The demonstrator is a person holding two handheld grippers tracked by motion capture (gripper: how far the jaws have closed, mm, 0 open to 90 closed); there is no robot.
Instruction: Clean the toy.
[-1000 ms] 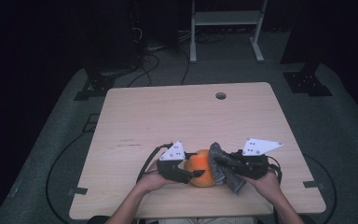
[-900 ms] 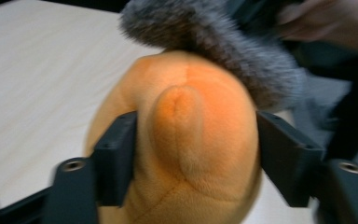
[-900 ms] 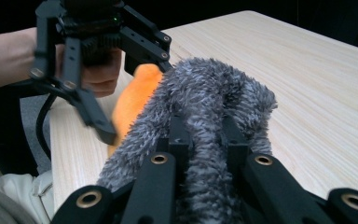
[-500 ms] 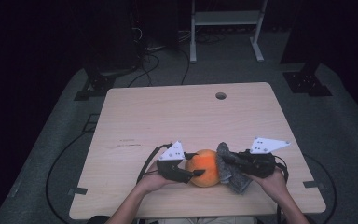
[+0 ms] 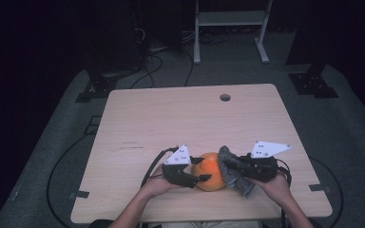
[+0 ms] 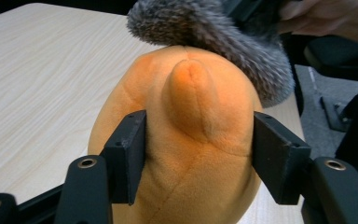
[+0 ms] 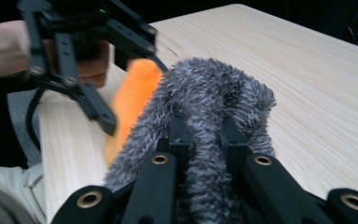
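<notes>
- Two grippers met at one orange plush toy (image 5: 211, 171), which lay near the table's (image 5: 180, 118) front edge.
- Left gripper (image 6: 193, 156): jaws, just closing, clamped the toy's flanks on either side of its raised orange nub (image 6: 193, 100).
- Right gripper (image 7: 204, 140): pinched tight on a grey fuzzy piece (image 7: 209, 100) draped against the toy's right side.
- Handling advice: hold the toy firm with the left gripper and draw the grey piece gently with the right, lest the plush slip.
- Unclear: whether the grey piece was sewn to the toy; the toy's underside; the right gripper's pads, buried in fuzz.

Orange plush toy (image 5: 211, 170) on the table's near edge, grey fuzzy cloth (image 5: 232, 171) draped against it.
</notes>
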